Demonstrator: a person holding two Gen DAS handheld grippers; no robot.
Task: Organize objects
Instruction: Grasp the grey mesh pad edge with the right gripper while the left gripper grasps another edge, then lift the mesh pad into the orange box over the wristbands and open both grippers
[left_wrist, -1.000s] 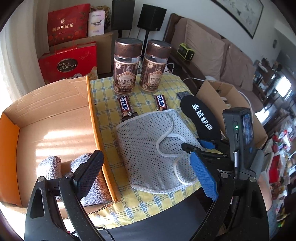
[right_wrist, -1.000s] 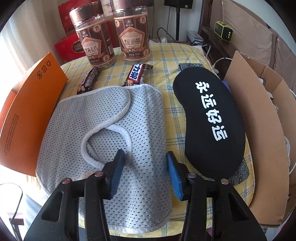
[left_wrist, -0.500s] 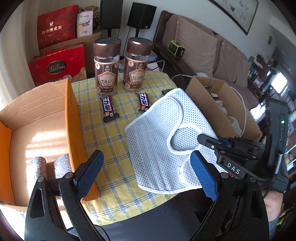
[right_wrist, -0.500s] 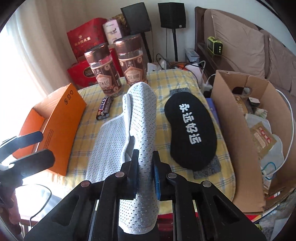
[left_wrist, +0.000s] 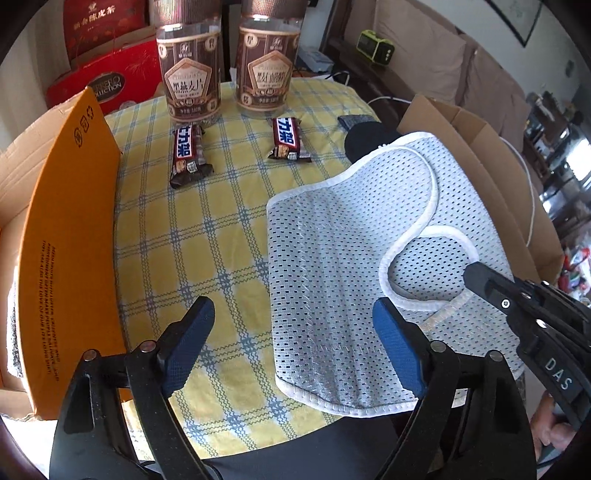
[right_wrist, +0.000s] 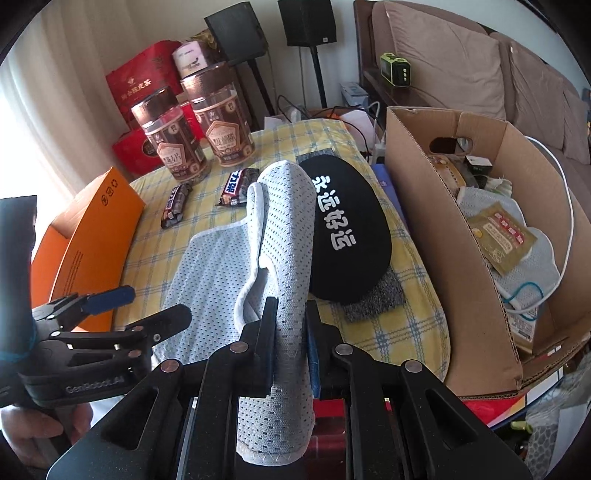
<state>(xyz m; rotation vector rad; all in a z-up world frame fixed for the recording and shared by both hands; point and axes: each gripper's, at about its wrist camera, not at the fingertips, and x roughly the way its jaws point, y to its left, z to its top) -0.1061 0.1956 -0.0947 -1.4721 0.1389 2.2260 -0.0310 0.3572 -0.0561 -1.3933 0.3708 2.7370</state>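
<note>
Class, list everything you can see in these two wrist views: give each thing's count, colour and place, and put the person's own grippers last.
Mesh vest: one, pale grey-white, on the cloth, near edge lifted.
Eye mask: one, black with white characters, right of the vest.
Grey pad: one, under the mask.
Snack bars: two, dark brown, before the jars.
Jars: two, brown-labelled, far edge.
Tablecloth: one, yellow checked.
Orange box: one, left.
Cardboard box: one, brown, right, holding oddments.
Left gripper: open, above the cloth.
Right gripper: shut on the vest.
</note>
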